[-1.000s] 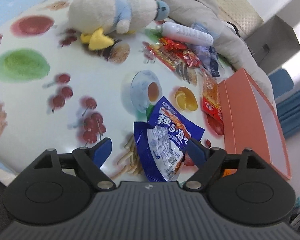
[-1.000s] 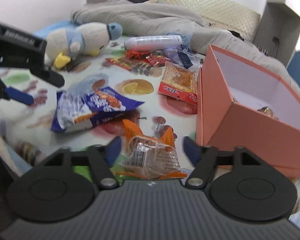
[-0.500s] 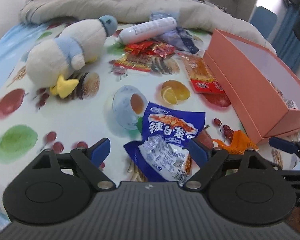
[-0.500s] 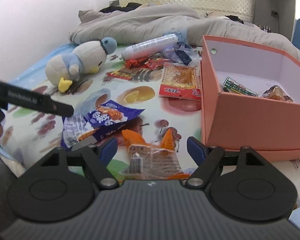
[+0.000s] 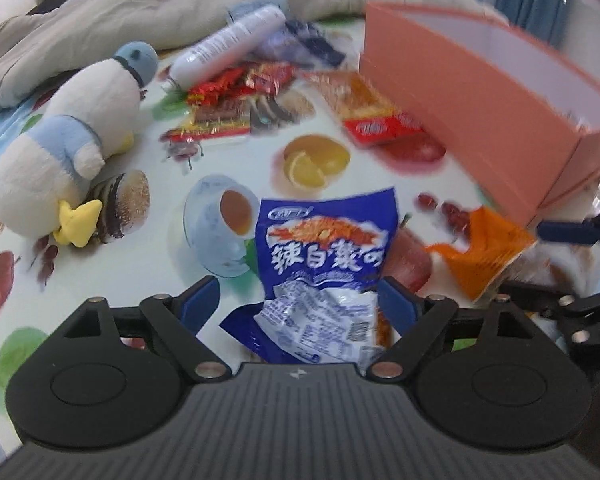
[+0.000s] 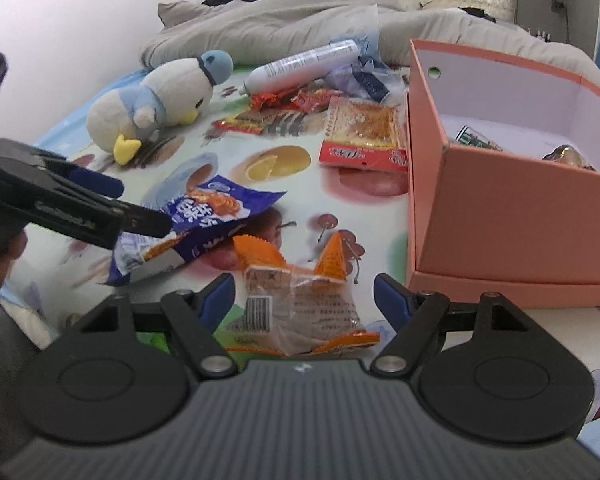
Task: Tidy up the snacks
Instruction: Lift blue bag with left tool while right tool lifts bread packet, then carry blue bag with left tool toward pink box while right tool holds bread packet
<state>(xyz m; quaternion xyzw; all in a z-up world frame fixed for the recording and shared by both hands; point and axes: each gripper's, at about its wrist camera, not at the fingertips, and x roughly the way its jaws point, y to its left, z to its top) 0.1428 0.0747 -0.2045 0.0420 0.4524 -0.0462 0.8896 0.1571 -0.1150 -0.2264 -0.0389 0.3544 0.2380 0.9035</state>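
A blue snack bag [image 5: 324, 264] lies on the fruit-print cloth between the fingers of my left gripper [image 5: 298, 300]. Its jaws are opening: the left finger stands apart and the right finger is at the bag's edge. An orange and clear packet [image 6: 296, 292] lies between the wide fingers of my right gripper [image 6: 304, 296], with a gap on each side. In the right wrist view the left gripper [image 6: 100, 208] reaches in over the blue bag [image 6: 212, 216]. A pink box [image 6: 500, 216] stands at the right with two packets [image 6: 476, 138] inside.
A plush penguin [image 5: 72, 148] lies at the left. Behind it are a white bottle [image 5: 228, 48], red snack wrappers [image 5: 236, 92] and a red and orange packet [image 5: 364, 108] beside the pink box [image 5: 480, 112]. A grey blanket [image 5: 160, 12] bounds the far side.
The left gripper has rolled level and swung round behind the blue bag, its fingers spreading a little. The right gripper has edged along, with the orange packet still between its fingers.
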